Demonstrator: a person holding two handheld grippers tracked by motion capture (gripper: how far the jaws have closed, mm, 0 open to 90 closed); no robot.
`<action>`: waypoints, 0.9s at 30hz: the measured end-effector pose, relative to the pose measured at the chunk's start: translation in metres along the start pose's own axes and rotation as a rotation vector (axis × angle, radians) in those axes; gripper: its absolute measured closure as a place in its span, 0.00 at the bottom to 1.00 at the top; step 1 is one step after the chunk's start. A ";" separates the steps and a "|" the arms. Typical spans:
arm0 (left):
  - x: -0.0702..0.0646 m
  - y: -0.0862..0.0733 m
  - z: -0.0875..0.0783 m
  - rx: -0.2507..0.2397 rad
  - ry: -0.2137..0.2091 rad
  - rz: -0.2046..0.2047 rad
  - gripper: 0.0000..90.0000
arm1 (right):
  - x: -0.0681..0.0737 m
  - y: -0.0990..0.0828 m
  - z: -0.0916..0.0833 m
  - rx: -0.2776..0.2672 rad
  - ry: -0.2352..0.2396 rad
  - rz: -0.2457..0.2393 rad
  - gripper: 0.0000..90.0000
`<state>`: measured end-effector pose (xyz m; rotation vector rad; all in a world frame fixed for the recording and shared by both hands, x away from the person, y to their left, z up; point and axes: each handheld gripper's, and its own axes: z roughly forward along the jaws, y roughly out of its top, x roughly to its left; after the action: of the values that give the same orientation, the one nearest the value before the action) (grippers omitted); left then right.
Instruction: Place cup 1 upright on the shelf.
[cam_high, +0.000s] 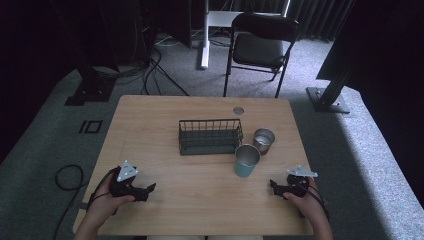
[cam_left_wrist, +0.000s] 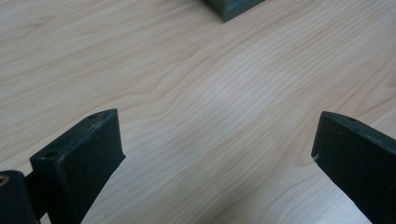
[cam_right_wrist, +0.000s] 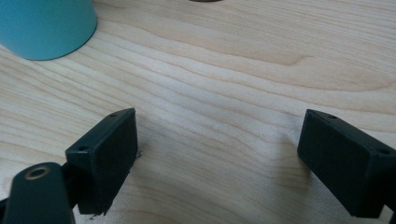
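Note:
On the wooden table (cam_high: 200, 200), a dark wire rack (cam_high: 210, 136) stands near the middle. A teal cup (cam_high: 246, 160) stands right of it toward the front, and a silver metal cup (cam_high: 263, 141) stands just behind that one. My left gripper (cam_high: 149, 190) rests at the front left, held by a hand, open with nothing between its jaws (cam_left_wrist: 215, 144). My right gripper (cam_high: 274, 186) rests at the front right, also open and empty (cam_right_wrist: 217, 140). The teal cup (cam_right_wrist: 44, 25) is at the upper left of the right gripper view. A corner of the rack (cam_left_wrist: 233, 7) peeks in at the top of the left gripper view.
A small round grommet (cam_high: 238, 110) sits in the table's far edge. A black folding chair (cam_high: 260, 47) stands beyond the table. Black frame posts (cam_high: 332, 85) and cables (cam_high: 67, 177) lie on the grey carpet around it.

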<state>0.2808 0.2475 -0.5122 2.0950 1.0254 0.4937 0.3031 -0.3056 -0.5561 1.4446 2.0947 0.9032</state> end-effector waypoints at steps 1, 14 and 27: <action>-0.003 0.002 0.001 -0.002 -0.003 0.010 0.03 | 0.000 0.000 0.000 0.000 0.000 0.000 0.13; -0.028 0.018 0.027 0.037 -0.046 0.086 0.03 | 0.000 0.000 0.000 0.000 0.000 0.000 0.13; -0.052 0.033 0.045 0.011 -0.103 0.157 0.03 | 0.000 0.000 0.000 0.000 0.000 0.000 0.13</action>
<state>0.2937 0.1723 -0.5172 2.1975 0.8111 0.4522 0.3031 -0.3055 -0.5561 1.4444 2.0943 0.9034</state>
